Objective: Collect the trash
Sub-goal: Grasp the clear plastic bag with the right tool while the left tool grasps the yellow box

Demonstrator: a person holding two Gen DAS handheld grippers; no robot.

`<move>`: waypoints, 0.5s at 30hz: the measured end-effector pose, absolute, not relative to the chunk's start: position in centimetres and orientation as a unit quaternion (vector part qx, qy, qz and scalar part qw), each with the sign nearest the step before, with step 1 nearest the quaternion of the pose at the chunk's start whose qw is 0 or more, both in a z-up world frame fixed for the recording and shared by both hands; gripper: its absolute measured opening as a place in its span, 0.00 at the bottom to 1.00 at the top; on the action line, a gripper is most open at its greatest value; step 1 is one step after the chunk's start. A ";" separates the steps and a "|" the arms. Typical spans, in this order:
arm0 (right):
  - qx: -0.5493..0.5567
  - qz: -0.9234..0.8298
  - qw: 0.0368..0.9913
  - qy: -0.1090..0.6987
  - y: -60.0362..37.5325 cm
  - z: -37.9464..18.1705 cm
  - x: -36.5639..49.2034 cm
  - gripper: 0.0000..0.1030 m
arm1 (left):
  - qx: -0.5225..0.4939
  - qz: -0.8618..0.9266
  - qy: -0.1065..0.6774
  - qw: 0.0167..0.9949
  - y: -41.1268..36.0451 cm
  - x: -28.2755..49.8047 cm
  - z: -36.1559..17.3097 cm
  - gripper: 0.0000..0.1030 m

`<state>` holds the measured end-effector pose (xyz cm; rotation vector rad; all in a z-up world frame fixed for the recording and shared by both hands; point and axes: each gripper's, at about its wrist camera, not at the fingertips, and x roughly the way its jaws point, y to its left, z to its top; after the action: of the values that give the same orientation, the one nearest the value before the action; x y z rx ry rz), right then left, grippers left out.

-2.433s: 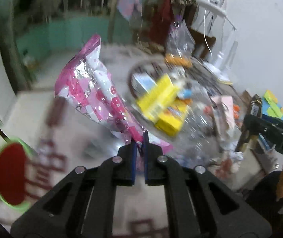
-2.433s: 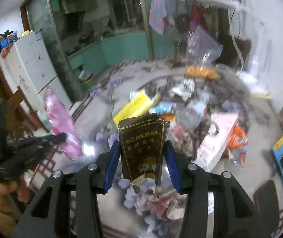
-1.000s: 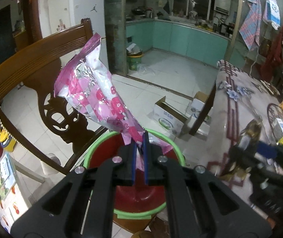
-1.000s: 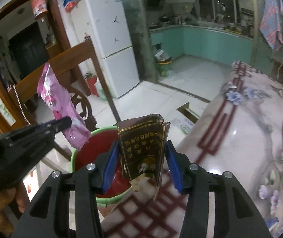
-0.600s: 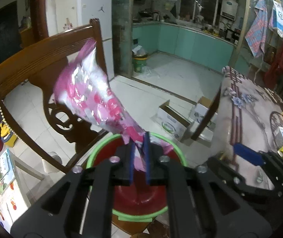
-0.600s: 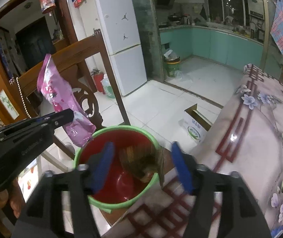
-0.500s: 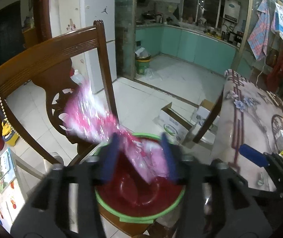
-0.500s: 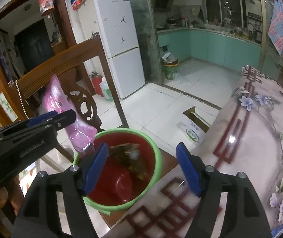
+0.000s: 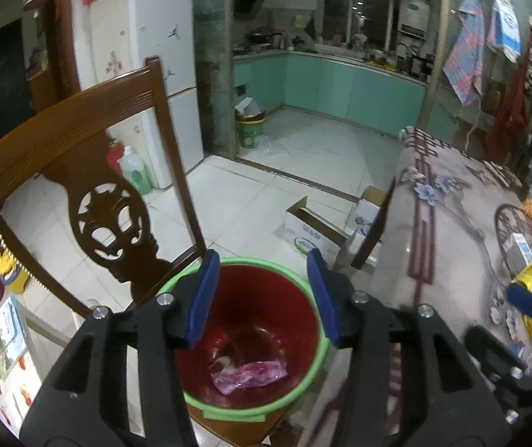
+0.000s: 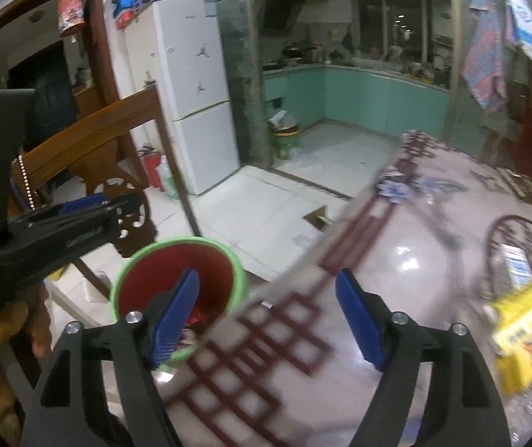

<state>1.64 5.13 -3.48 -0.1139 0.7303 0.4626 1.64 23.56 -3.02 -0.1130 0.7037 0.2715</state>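
A red bucket (image 9: 236, 409) with a green rim stands on a chair seat beside the table. A pink foil wrapper (image 9: 251, 372) lies at its bottom, with a dark packet half hidden beside it. My left gripper (image 9: 261, 260) hangs right over the bucket, jaws opening, with nothing between the blue pads. My right gripper (image 10: 266, 275) is also opening and empty, over the table's edge, with the bucket (image 10: 176, 242) to its left. The left gripper (image 10: 124, 205) shows from the side there, held by a hand.
A carved wooden chair (image 9: 79, 141) rises behind the bucket. The table with a patterned cloth (image 10: 396, 298) carries a yellow box (image 10: 526, 320) and more litter at right. Cardboard boxes (image 9: 310, 231) lie on the tiled floor; a fridge (image 10: 199, 93) stands behind.
Both grippers let go: the pink wrapper and the dark gold packet fell into the bucket. The right gripper has since swung right, over the table.
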 end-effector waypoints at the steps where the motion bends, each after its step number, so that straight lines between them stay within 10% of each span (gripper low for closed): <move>1: -0.059 0.216 0.908 0.354 3.9 -3.3 1.1 0.74 | -0.051 0.126 0.343 0.929 22.9 1.8 -2.9 0.49; 15: 0.067 0.024 0.902 0.427 -21.3 -2.8 -4.0 0.74 | -0.004 -0.030 0.340 0.940 8.3 3.5 -1.6 0.58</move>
<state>-4.02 -21.27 -2.80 0.1382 0.8827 0.0497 3.45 8.29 -1.56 -0.0086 0.6931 -0.0603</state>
